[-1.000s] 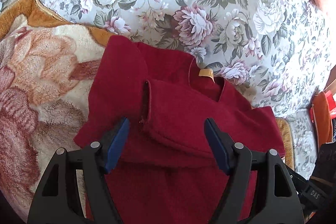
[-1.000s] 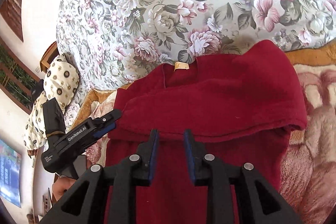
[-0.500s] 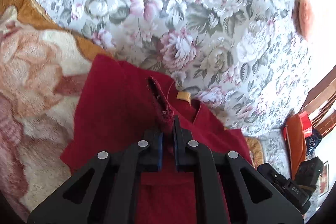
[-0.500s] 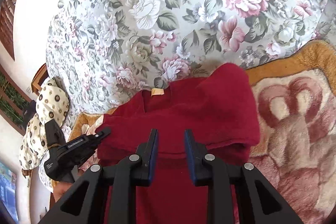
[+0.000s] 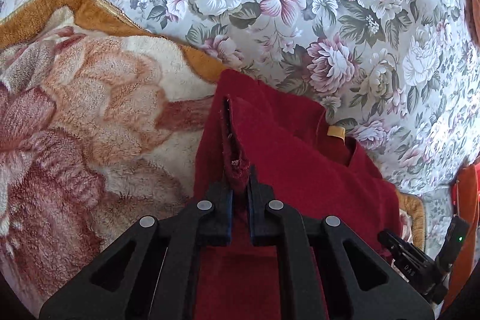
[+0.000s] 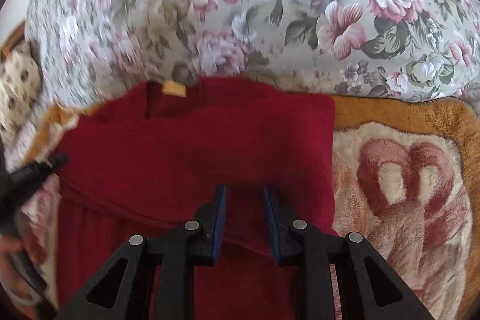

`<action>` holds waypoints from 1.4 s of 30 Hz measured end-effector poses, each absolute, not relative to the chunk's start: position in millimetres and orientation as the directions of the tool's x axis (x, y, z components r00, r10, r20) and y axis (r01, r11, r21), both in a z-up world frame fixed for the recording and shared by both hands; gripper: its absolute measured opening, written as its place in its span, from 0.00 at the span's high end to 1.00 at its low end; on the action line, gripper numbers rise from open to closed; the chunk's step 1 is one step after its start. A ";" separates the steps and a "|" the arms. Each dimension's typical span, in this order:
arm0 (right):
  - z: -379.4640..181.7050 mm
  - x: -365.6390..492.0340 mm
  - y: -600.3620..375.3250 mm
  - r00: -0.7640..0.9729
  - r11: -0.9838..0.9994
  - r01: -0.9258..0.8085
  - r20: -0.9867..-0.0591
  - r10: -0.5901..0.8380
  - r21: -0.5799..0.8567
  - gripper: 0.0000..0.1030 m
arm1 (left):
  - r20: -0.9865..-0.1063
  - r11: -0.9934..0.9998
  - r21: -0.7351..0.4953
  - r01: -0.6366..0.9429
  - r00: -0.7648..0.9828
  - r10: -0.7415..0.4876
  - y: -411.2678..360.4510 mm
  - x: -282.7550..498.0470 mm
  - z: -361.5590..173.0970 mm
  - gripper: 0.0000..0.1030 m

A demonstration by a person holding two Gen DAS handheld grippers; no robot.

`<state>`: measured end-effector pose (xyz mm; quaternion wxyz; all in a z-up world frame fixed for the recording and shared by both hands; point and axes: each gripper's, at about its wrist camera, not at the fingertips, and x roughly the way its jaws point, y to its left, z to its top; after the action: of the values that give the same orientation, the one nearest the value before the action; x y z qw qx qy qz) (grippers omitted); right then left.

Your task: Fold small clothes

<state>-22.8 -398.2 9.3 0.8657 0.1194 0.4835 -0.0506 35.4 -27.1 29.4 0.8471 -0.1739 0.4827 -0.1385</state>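
Floral bedspread fills the background of both views, with a plush blanket of cream, pink and ochre laid over it.

Jaws first: the left gripper is pressed together on a raised ridge of the red garment, pinching a hemmed edge that stands up from the cloth in a narrow fold. The right gripper has its jaws partly spread, with red cloth lying under and between the blue pads; whether they press on it cannot be told.

Writing: the right gripper's body, seen at the lower right of the left view, bears small white letters that look like "DAS". A tan tag sits at the garment's neckline, with no legible print.

The garment is dark red fleece, lying partly on the blanket and partly on the bedspread, with one part folded across the body in a thick horizontal band. The neck points toward the bedspread.

Around it: a spotted cream pillow at the left edge of the right view, a hand holding the left gripper there, and an orange-red object at the right edge of the left view.
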 end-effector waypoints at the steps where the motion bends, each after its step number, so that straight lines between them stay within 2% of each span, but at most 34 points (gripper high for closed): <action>1: 11.0 -26.8 -396.3 0.543 0.972 0.188 -0.840 0.015 0.139 0.78 | -0.768 0.898 -0.435 0.062 0.495 -0.407 -25.4 34.7 30.0 0.93; 4: 23.1 -39.0 -399.4 0.546 0.966 0.206 -0.838 0.017 0.154 0.78 | -0.771 0.897 -0.440 0.048 0.491 -0.405 -21.1 29.9 36.8 0.92; 6: 34.3 -45.6 -400.2 0.576 0.963 0.200 -0.817 0.034 0.181 0.78 | -0.772 0.907 -0.417 0.052 0.507 -0.384 -20.6 24.0 44.7 0.84; 8: 39.1 -48.8 -399.5 0.578 0.965 0.203 -0.816 0.018 0.165 0.78 | -0.761 0.921 -0.384 0.062 0.544 -0.354 -18.7 16.6 51.7 0.57; 10: 37.3 -49.8 -397.6 0.569 0.967 0.221 -0.822 -0.023 0.126 0.78 | -0.741 0.917 -0.394 0.058 0.570 -0.355 -14.7 14.4 55.3 0.50; 13: 14.9 -39.5 -399.9 0.511 0.960 0.263 -0.858 -0.055 0.095 0.77 | -0.743 0.917 -0.395 0.058 0.566 -0.356 -15.3 19.5 51.6 0.45; 17: 16.5 -41.6 -397.0 0.528 0.965 0.251 -0.846 -0.067 0.080 0.77 | -0.840 0.943 -0.332 0.026 0.447 -0.308 -28.4 37.1 14.5 0.45; 21: 35.1 -59.3 -407.0 0.556 0.950 0.277 -0.830 -0.038 0.142 0.77 | -0.832 0.939 -0.344 0.002 0.463 -0.306 -27.2 37.9 12.3 0.45; 26: 21.5 -64.5 -413.4 0.515 0.949 0.296 -0.855 -0.061 0.111 0.77 | -0.818 0.926 -0.377 -0.002 0.471 -0.332 -22.1 27.1 15.9 0.45; 33: 41.6 -99.5 -408.7 0.534 0.926 0.298 -0.844 0.040 0.233 0.77 | -0.805 0.922 -0.374 0.101 0.458 -0.377 -12.4 -24.1 44.1 0.45; 34: 42.5 -107.6 -405.7 0.529 0.927 0.294 -0.848 0.046 0.233 0.77 | -0.798 0.915 -0.387 0.110 0.458 -0.392 -9.8 -33.4 47.3 0.44; 37: 40.7 -134.6 -399.1 0.502 0.926 0.296 -0.863 0.059 0.235 0.77 | -0.783 0.896 -0.430 0.113 0.448 -0.432 0.4 -67.4 50.5 0.30; 42: 32.0 -187.1 -400.3 0.495 0.891 0.325 -0.860 0.124 0.315 0.72 | -0.802 0.907 -0.387 0.166 0.425 -0.420 10.7 -118.2 50.9 0.29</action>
<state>-187.1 -400.3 32.0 0.8348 0.2250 0.4988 -0.0604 -118.2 10.7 50.9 0.8347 -0.1254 0.5066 -0.1758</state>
